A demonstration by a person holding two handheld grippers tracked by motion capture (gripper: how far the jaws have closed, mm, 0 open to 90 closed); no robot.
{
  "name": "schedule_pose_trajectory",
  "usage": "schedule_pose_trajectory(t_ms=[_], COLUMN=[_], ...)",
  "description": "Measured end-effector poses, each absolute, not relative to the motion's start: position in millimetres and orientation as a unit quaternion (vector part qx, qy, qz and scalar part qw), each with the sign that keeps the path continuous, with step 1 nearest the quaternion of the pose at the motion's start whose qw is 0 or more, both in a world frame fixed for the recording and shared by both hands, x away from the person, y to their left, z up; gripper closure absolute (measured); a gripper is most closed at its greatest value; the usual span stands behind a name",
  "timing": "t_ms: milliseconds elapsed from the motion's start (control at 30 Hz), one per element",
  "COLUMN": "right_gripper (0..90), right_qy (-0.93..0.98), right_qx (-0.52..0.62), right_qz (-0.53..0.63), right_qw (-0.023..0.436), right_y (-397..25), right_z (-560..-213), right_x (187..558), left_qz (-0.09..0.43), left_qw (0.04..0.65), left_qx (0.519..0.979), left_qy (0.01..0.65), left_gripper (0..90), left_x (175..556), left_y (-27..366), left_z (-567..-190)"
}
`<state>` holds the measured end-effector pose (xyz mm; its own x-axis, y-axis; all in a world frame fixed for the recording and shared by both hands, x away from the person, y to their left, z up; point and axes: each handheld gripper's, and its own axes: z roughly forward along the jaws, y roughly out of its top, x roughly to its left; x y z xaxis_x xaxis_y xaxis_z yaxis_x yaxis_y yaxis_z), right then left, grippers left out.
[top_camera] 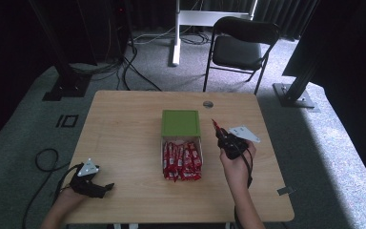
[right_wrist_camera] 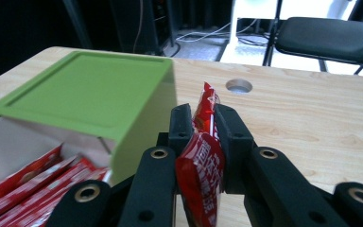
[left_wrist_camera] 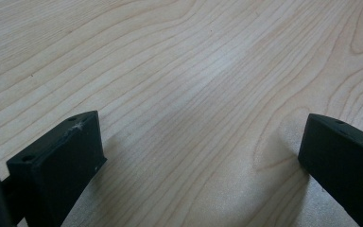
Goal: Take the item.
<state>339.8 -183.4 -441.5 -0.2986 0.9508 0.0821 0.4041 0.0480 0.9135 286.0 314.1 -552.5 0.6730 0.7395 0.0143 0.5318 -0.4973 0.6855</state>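
A green box (top_camera: 180,123) (right_wrist_camera: 90,90) stands mid-table with its white drawer (top_camera: 162,143) pulled toward me, full of several red packets (top_camera: 181,161) (right_wrist_camera: 33,187). My right gripper (top_camera: 218,130) (right_wrist_camera: 203,125) hovers just right of the box, shut on one red packet (right_wrist_camera: 201,161) (top_camera: 215,125) that sticks up between the jaws. My left gripper (top_camera: 106,187) (left_wrist_camera: 198,151) rests low at the table's front left corner, open, with bare wood between its jaws.
The wooden table (top_camera: 124,129) has a round cable hole (top_camera: 208,104) (right_wrist_camera: 238,86) behind the box. A black folding chair (top_camera: 240,45) (right_wrist_camera: 328,38) stands beyond the far edge, with cables on the carpet.
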Motion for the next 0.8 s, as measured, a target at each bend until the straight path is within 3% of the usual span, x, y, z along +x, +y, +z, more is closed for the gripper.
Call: schedule_pose_trajectory(t_ms=[167,533,800], right_gripper=[78.6,78.6,78.4], right_qy=[0.654,0.661,0.662], right_qx=[0.519,0.559,0.570], right_qz=[0.450,0.421,0.409], right_qw=[0.317,0.272,0.263], right_y=[-183.2,-174.4,-168.7], right_z=[-464.1,-512.8,-533.3], right_x=[351.0,376.5,386.5], left_qz=[0.155,0.155,0.155], left_qw=[0.334,0.334,0.334], left_qx=[0.851,0.851,0.851], left_qy=[0.373,0.373,0.373], left_gripper=[1.6,1.6,1.6], left_x=[286.0,286.0,286.0], left_y=[314.1,314.1,314.1], left_z=[-552.5,-552.5,-552.5])
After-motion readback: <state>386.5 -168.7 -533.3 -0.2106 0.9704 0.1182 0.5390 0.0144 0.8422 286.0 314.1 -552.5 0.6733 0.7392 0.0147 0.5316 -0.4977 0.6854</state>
